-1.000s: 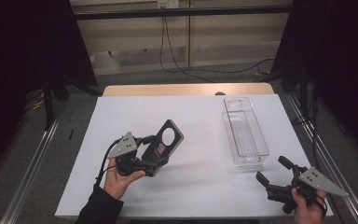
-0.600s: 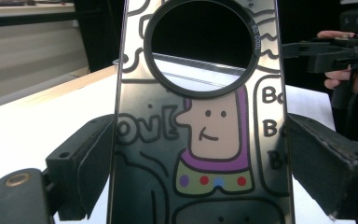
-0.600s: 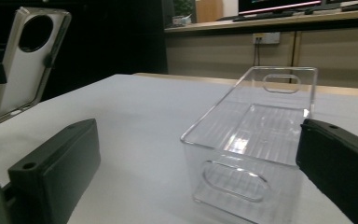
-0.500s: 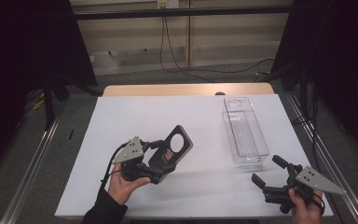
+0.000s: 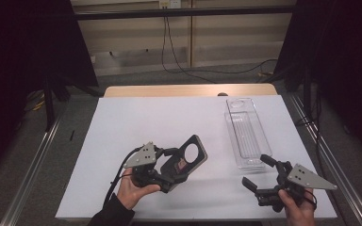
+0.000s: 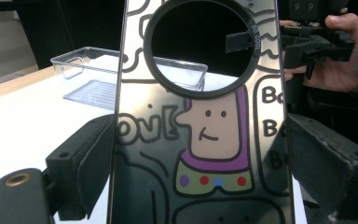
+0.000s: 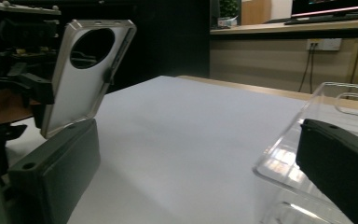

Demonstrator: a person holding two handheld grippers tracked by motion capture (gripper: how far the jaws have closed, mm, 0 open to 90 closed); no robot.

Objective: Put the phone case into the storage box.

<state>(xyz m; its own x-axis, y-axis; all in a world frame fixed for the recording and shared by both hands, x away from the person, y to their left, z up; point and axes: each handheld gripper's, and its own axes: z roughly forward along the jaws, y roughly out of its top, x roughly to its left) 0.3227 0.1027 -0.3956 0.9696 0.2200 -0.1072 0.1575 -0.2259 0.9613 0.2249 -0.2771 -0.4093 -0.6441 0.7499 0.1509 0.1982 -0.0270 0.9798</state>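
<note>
At lower left of the high view, the left gripper has its jaws clamped on a glossy dark phone case with a round camera hole and cartoon print, long axis tilted up toward frame right. The clear plastic tray sits right of centre; the right gripper, jaws spread wide and empty, lies nearer the tray.
</note>
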